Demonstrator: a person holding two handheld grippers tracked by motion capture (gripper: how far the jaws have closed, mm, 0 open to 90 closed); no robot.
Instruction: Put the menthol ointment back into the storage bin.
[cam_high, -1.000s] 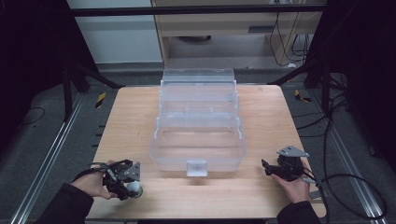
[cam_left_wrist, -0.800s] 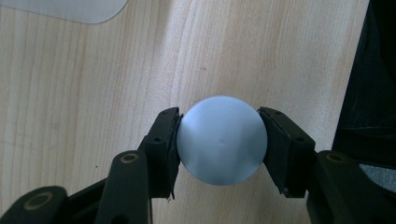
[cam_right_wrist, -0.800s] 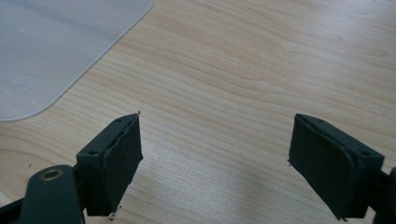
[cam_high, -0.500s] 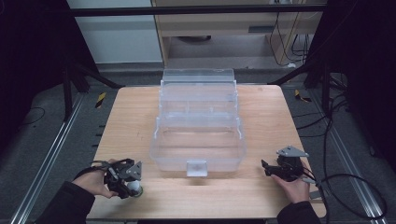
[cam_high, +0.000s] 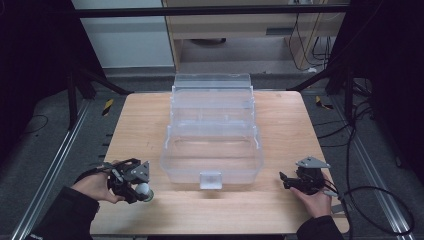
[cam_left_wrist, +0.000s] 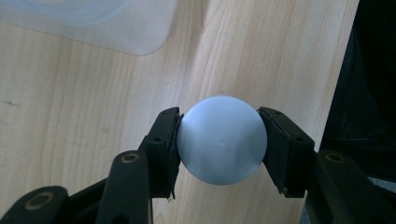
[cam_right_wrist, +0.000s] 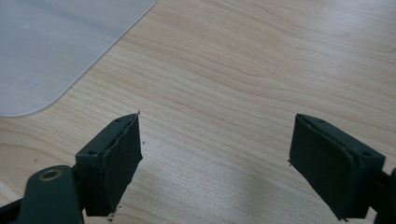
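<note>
Ball (cam_left_wrist: 220, 140), smooth pale-blue, clamped in left tool (cam_left_wrist: 219, 140).

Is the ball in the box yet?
Not yet. Done: the left gripper has clamped the pale blue round ball. In hand: it holds it above the wooden table. Left: the clear plastic box looks empty; the right gripper is open.

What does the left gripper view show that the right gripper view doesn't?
Left gripper view: its two black jaws are closed on a pale ball, pads pressed against its sides, with the table's edge and dark space beyond at the right. Right gripper view: its jaws stand wide apart with bare wood between them. Both share the light wooden table and a rounded corner of the clear plastic bin at the upper left.
</note>
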